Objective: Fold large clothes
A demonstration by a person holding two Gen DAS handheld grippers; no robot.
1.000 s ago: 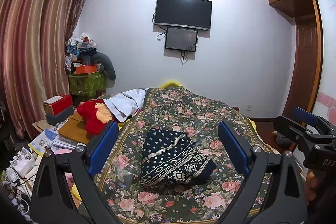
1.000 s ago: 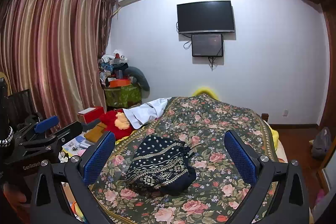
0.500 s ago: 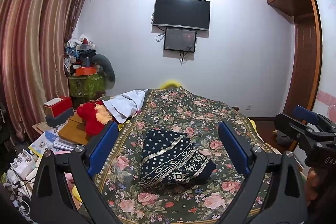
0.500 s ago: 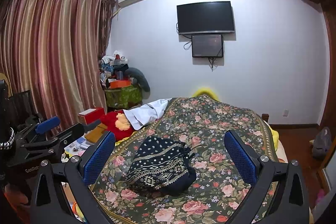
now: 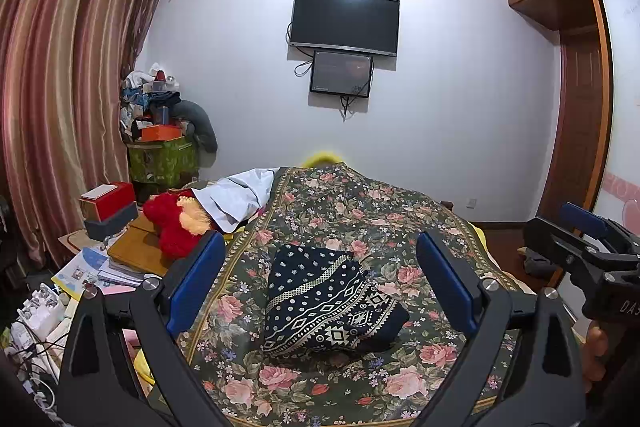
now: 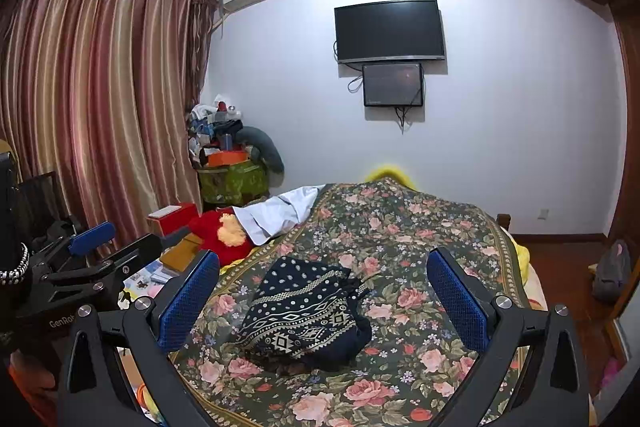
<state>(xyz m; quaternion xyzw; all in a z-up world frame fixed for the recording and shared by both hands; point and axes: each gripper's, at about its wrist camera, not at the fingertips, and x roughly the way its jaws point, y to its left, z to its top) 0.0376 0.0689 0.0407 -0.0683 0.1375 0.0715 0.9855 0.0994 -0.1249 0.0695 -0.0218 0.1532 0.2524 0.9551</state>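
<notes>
Folded garment (image 5: 328, 301) ahead of left gripper (image 5: 318, 281) (untouched).

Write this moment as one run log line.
left gripper: open, empty | right gripper: open, empty | dark patterned garment: folded on floral bedspread, untouched

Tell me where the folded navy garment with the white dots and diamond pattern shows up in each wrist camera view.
Left wrist: the folded navy patterned garment lies low centre, between the open blue pads.
Right wrist: the garment lies low, left of centre.
Shared landmark: the black wall television.
</notes>
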